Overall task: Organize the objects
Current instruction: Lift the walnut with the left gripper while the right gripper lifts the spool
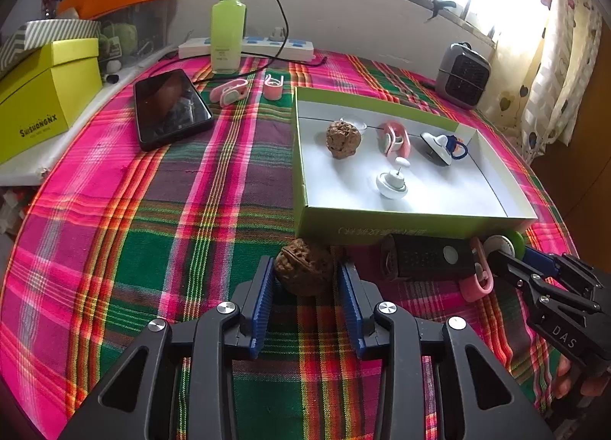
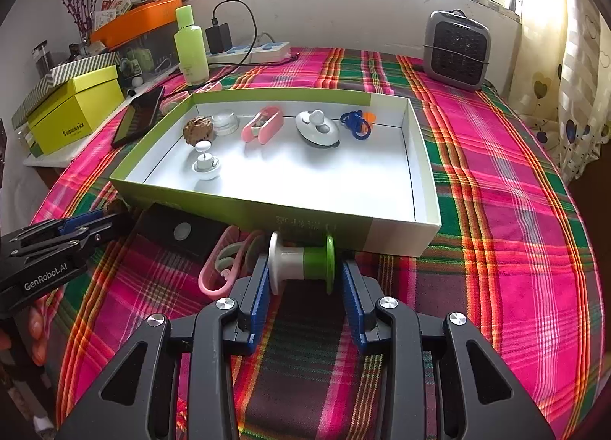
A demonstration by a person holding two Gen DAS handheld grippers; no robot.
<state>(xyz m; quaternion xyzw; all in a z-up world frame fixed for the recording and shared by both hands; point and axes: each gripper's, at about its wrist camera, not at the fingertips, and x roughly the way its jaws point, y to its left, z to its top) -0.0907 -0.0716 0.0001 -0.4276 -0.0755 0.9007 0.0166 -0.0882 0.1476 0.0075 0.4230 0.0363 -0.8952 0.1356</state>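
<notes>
Brown, wrinkled walnut [image 1: 303, 268] on plaid cloth just before green tray [image 1: 416, 226], between left gripper [image 1: 307, 302] pads, jaws released. White-green spool [image 2: 301, 262] beside tray, clenched lengthwise in right gripper [image 2: 305, 298]. Beyond, 1 more walnut [image 1: 343, 138] inside tray.

Pink, green and orange plaid tablecloth [image 2: 496, 173]; lime-green box [image 2: 389, 237], white inside; brown walnut [image 1: 305, 268]; white-and-green spool [image 2: 301, 260]; seemingly pink clip [image 2: 221, 268].
</notes>
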